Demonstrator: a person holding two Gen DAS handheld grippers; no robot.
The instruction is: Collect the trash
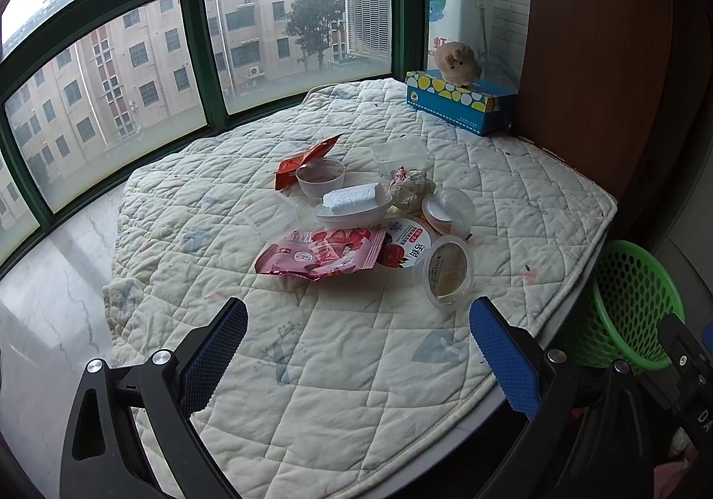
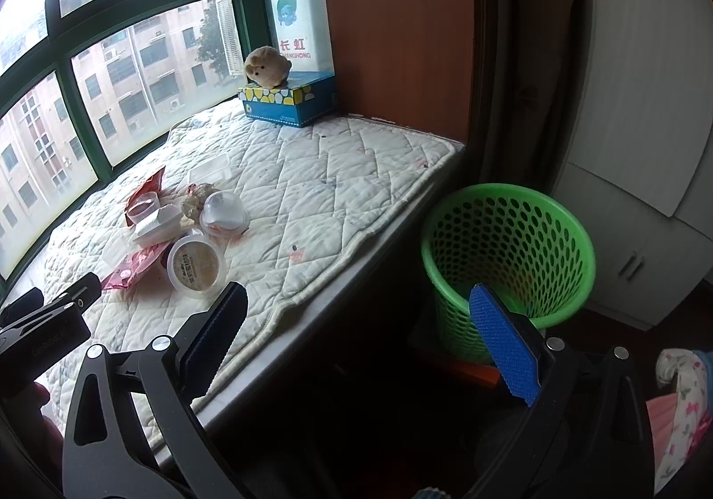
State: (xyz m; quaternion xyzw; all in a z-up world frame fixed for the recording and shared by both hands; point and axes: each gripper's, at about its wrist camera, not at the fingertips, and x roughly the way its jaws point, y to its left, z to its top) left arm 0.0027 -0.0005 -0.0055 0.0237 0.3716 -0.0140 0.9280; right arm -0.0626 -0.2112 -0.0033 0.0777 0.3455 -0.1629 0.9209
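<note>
Both my grippers, left (image 1: 358,347) and right (image 2: 358,334), stood wide open and empty. Trash (image 1: 356,218) lay heaped mid-quilt (image 1: 356,365), none collected; bin (image 2: 508,249) waited beside. Next, I judged: grasp nearest cup (image 1: 443,271).

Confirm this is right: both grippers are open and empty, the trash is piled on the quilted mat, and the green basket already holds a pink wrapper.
One thing is wrong: the green basket holds no wrapper; the right wrist view looks into it and shows none. The pink wrapper lies on the quilted mat with the other trash. Left gripper and right gripper are open and empty.
</note>
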